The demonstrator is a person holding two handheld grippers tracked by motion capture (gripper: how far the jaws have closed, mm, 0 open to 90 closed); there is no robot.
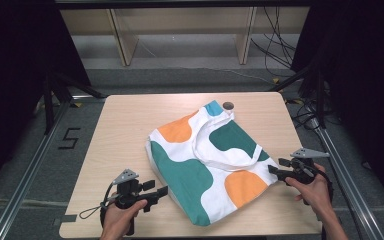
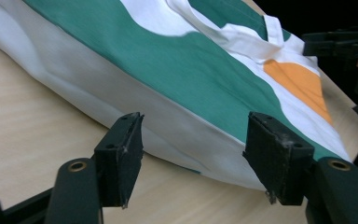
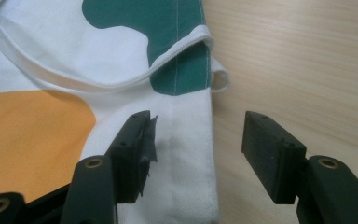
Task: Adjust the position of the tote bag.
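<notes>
- Table (image 1: 125, 130) of light wood carried a cloth tote bag (image 1: 200, 175) lying flat near its middle, turned at an angle, white with green, orange and one teal patch.
- Left gripper (image 1: 161, 191) sat near the front-left of the table, just beside the bag's folded bottom edge, jaws apart with nothing between the pads. In the left gripper view the bag (image 2: 186, 70) lay just ahead of the jaws, and the pads touched no cloth.
- Handle strap (image 1: 215, 150), white, lay loose in a loop across the middle of the bag; a second strap end showed near the top by a small dark round thing (image 1: 228, 105) on the table, too small to identify.
- Right gripper (image 1: 274, 170) was at the bag's right edge, jaws apart. In the right gripper view the hemmed mouth edge (image 3: 191, 163) ran up between the jaws, one jaw over cloth and the other over bare wood, and neither pad pressed on it.
- Handling, as a judgement: thin soft cloth, light, limp, not fragile. It would likely sag and fold wherever unsupported, and slide easily on the smooth wood.
- Best hold was probably the stitched hem or a corner, where layers are doubled, or the strap. A pinch mid-panel might lift only the top layer.
- Writing: no brand, label or print readable on the bag. A dark mark like a "5" (image 1: 70, 138) was on the floor left of the table.
</notes>
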